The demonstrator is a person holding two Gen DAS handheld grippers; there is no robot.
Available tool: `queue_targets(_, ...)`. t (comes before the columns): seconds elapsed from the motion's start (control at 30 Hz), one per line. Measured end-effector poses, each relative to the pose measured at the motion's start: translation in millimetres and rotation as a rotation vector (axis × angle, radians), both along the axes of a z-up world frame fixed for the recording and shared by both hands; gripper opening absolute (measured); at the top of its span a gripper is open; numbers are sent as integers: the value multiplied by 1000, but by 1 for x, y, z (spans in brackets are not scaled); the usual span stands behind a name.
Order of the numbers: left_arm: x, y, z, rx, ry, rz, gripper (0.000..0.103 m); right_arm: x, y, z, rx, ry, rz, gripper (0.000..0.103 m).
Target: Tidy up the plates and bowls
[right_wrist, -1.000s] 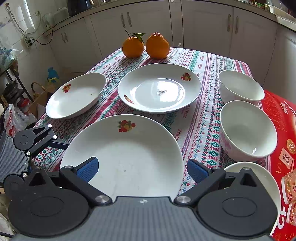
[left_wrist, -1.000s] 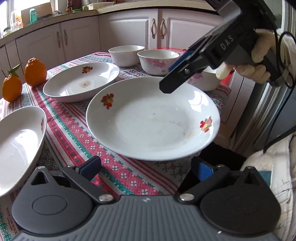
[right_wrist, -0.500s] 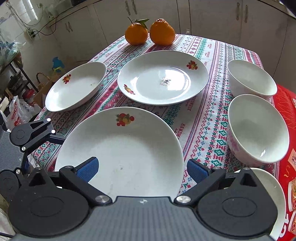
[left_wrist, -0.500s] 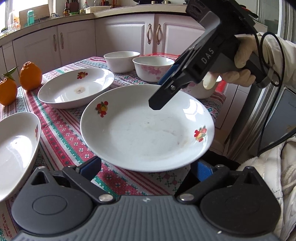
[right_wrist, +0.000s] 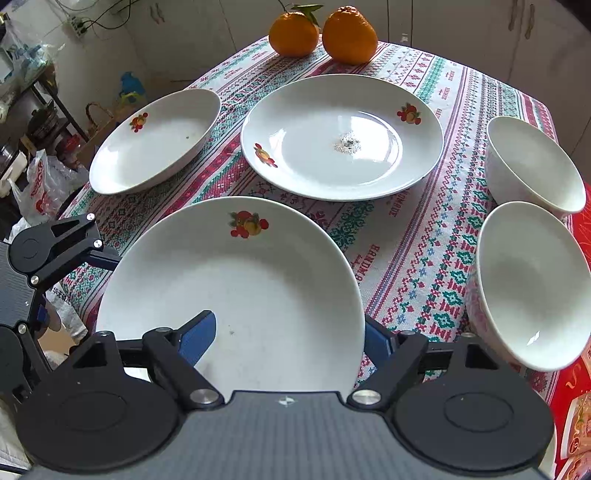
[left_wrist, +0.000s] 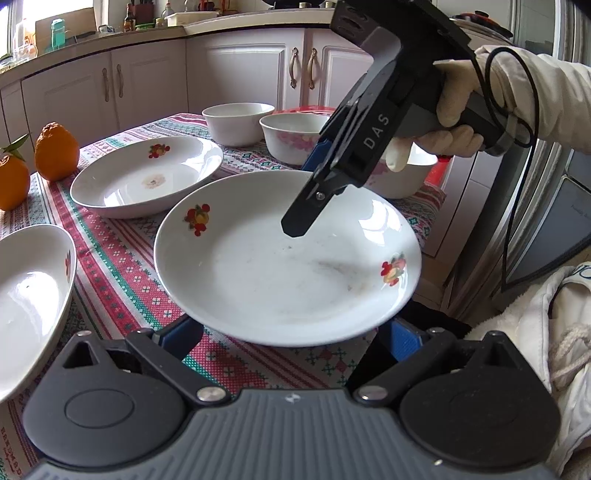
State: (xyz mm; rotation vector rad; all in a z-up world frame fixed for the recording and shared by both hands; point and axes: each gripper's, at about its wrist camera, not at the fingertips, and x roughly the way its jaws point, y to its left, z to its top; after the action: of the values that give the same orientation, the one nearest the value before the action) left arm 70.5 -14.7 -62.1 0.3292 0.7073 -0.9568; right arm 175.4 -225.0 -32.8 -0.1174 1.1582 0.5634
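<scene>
Nothing stacked yet. Right gripper (right_wrist: 288, 339), jaws just closing astride near plate's (right_wrist: 236, 280) rim; left gripper (left_wrist: 291, 338) open. Three plates, bowls still scattered.

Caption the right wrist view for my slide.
Right gripper fingers closing across the white fruit-patterned ceramic plate's near rim.

Near plate (right_wrist: 236, 280): fills the right wrist view's centre; overhangs the table edge at 6 o'clock.
12 o'clock: large plate (right_wrist: 341, 138); only a narrow strip of tablecloth (right_wrist: 406, 251) between the rims.
10 o'clock: third plate (right_wrist: 155, 142), near the table edge.
3 o'clock: two bowls (right_wrist: 532, 284), just beside each other; no passage between them.
Far end: two oranges (right_wrist: 321, 33).
Open cloth: band between plates and bowls, 1 to 4 o'clock.
</scene>
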Motion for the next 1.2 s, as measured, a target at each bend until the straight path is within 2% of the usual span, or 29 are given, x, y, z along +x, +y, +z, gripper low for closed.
queue_targets(0.3, 1, 4, 0, -2, 1, 5, 100, 14, -7, -1, 87, 69, -43, 87)
queue_targets(0.47, 2, 4, 0, -6, 5, 4, 100, 19, -3, -6, 87, 81, -34, 87)
queue_targets(0.93, 4, 6, 0, -8, 14, 14, 100, 19, -4, -3, 125, 82, -49, 87)
queue_targets(1.2, 5, 16, 8, -29, 8, 50, 100, 24, 7, 11, 136, 47, -25, 87)
